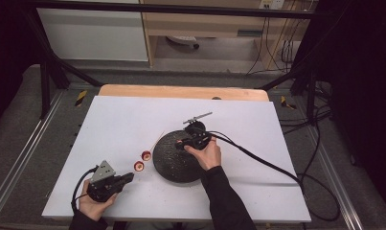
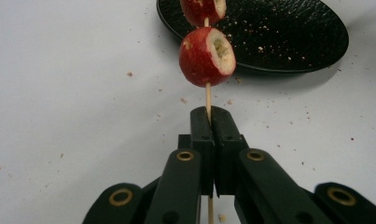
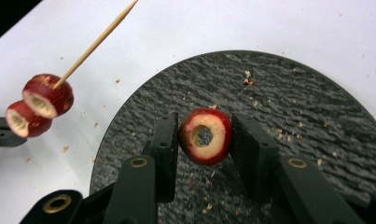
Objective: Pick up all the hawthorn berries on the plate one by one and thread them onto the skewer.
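Holding a thin wooden skewer point(image 2: 207, 100) between its closed jaws, the left gripper point(image 1: 126, 178) rests low near the front left of the white table point(image 1: 119, 120). Two red cored fruits point(image 2: 207, 56) are threaded on this skewer, one behind the other, and the bare pointed tip rises beyond them toward the black plate point(image 1: 169, 163). In the left gripper view the stick passes straight between the two pads, which are pressed together on it. The right gripper point(image 1: 183, 143) is above the plate, and in the right gripper view its jaws are clenched on a third cored fruit point(image 3: 205, 136), one pad on each side. The hole of this fruit faces the camera, and the pale flesh around it is visible. Small crumbs lie on the plate and on the table near it. The skewered fruits are just beside the left rim of the plate, not touching it
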### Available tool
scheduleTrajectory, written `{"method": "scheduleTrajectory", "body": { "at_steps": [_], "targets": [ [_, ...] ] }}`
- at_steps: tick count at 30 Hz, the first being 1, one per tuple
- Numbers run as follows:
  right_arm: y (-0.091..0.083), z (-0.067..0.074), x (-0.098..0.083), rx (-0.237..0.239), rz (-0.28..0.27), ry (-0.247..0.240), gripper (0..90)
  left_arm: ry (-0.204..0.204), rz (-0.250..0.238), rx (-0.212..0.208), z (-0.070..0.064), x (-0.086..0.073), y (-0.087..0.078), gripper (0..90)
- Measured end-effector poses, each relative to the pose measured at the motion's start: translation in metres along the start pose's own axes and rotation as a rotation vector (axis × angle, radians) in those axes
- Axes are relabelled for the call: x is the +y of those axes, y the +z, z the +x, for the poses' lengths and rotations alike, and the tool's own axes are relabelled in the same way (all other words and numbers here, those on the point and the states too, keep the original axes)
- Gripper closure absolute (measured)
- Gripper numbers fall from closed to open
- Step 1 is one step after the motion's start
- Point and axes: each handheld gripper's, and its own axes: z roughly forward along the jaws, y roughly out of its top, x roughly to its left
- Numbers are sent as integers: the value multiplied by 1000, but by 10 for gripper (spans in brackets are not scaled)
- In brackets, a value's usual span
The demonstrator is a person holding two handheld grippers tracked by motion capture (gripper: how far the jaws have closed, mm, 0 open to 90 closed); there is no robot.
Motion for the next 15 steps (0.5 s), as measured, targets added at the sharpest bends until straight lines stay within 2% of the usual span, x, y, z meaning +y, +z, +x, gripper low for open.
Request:
{"method": "scheduleTrajectory", "body": {
  "at_steps": [7,15],
  "targets": [
    [-15,-6,-17,31,-67,22,632,4,-2,-4,-4,1,2,887],
    [-24,-9,-39,77,-193,63,632,4,-2,-11,-10,3,6,887]
  ]
}}
